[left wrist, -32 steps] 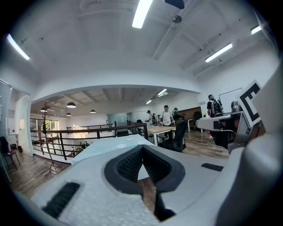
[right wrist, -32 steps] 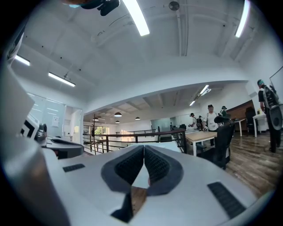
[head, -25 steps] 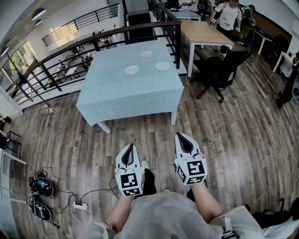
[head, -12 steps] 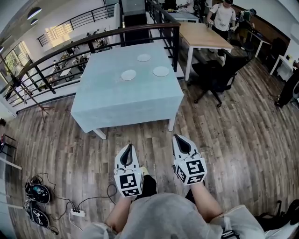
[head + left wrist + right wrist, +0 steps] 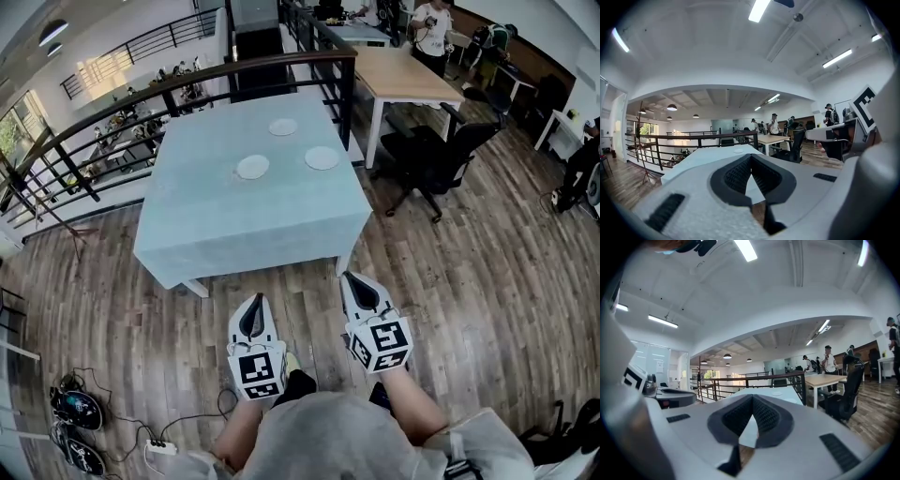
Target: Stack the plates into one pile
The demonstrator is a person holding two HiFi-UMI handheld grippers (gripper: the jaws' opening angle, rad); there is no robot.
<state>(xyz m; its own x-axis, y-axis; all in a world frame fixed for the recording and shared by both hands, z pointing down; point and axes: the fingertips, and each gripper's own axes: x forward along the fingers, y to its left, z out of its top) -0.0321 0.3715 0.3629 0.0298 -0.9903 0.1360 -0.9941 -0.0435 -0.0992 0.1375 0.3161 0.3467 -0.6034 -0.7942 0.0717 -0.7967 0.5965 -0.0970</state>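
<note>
Plates [image 5: 253, 167], three white discs, lie apart on the pale-blue cloth-covered desk [image 5: 244, 216] in the head view; gripper views show it edge-on. Left gripper [image 5: 255, 305] and right gripper [image 5: 360, 283] are pressed together, empty.

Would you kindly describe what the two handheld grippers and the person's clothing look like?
The left gripper and right gripper are matching white wedge-shaped shells tapering to a point, each with a dark ribbed opening between the jaws. Each carries a cube of black-and-white square markers at the rear. No cables show on them. The person wears a grey top.
</note>
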